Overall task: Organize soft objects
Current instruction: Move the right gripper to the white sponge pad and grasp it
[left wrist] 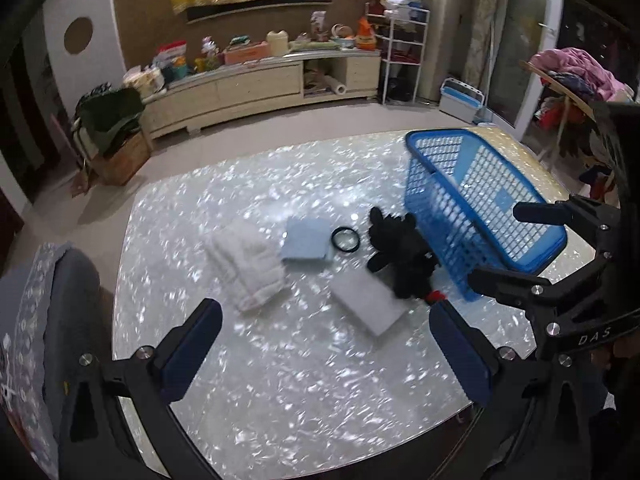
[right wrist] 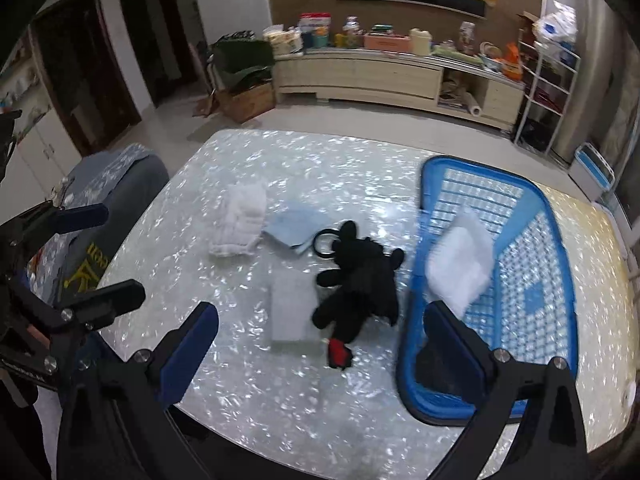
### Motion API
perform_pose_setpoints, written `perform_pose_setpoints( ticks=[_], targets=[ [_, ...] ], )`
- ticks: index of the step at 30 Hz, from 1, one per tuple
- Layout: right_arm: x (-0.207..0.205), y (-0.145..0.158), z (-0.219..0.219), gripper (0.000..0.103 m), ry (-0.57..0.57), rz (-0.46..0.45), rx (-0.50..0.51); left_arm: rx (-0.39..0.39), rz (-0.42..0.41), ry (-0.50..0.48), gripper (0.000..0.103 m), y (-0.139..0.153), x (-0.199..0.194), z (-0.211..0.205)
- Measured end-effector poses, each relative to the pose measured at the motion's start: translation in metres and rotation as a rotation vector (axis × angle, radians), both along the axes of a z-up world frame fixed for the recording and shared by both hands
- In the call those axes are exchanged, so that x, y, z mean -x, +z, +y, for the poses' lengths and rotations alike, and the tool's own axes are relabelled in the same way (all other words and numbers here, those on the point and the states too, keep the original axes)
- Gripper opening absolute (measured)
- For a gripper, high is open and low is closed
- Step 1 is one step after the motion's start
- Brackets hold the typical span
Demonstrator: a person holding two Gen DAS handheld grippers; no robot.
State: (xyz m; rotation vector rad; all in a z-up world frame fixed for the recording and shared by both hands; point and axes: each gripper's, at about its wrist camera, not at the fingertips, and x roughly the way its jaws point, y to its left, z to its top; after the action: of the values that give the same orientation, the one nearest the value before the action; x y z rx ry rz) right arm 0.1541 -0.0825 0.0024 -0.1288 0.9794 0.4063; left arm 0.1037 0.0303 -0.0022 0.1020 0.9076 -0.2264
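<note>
Table [right wrist: 280, 400] carrying a blue basket [right wrist: 560, 280] (one white pad [right wrist: 460, 268] inside); beside it lie a black plush [right wrist: 360, 276], white towel [right wrist: 240, 220], grey sponge [right wrist: 290, 312], blue cloth [right wrist: 292, 224] and ring [left wrist: 345, 239]. Left gripper [left wrist: 326, 356] and right gripper [right wrist: 320, 354] both spread wide, empty.

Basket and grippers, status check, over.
Both grippers, left and right, open, empty. Blue basket holds one white pad. Black plush, towel, cloth, sponge still on table. Nothing blocking.

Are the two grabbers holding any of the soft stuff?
No. The left gripper and right gripper are both open and empty.
</note>
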Motion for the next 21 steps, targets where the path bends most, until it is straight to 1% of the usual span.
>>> perform_pose_setpoints(
  ticks=[6,10,18,21],
  targets=[
    [-0.012,-0.021,0.033,0.103,0.069,0.042,0.019,0.032,0.059,0.057,0.103,-0.026,-0.004,0.034],
    [-0.018,-0.039,0.053,0.103,0.103,0.073,0.032,0.034,0.100,0.090,0.103,-0.049,-0.008,0.053],
    [-0.034,-0.086,0.091,0.100,0.180,0.175,0.035,0.051,0.177,0.144,0.103,-0.091,-0.017,0.086],
    [-0.045,-0.104,0.099,0.096,0.188,0.220,0.035,0.054,0.198,0.162,0.103,-0.102,-0.023,0.092]
  ],
)
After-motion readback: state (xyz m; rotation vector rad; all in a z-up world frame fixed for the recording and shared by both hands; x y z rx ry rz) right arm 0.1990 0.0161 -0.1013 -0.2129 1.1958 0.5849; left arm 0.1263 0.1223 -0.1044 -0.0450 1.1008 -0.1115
